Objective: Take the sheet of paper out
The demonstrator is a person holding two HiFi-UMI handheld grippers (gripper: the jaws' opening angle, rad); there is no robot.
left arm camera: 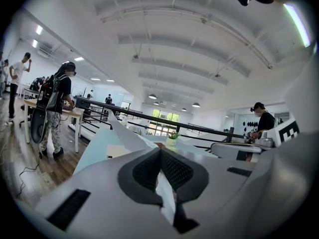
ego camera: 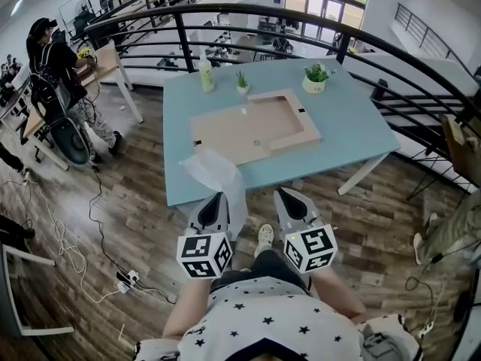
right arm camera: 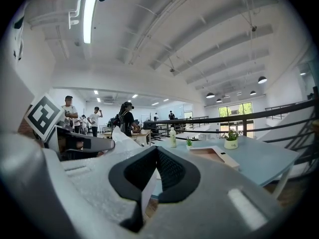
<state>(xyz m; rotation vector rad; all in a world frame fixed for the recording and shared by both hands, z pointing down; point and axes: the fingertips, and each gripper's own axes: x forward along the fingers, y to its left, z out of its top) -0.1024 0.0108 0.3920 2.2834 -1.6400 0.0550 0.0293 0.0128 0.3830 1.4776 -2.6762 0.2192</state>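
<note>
Keep the left tongs [left arm camera: 160,152] clenched on the sheet of paper [ego camera: 216,173], at lower centre of the head view. Draw it steadily clear of the tabletop [ego camera: 353,126] edge. The right tongs [right arm camera: 156,152] are clenched on nothing. The wooden frame [ego camera: 307,135] looks emptied; the pot [ego camera: 314,86] holds a plant.

Two claws [ego camera: 216,196] [ego camera: 285,193], one paper sheet [ego camera: 219,173], one wooden frame [ego camera: 259,130], one bottle [ego camera: 206,75], apparently two potted plants [ego camera: 316,77] [ego camera: 242,82]
</note>
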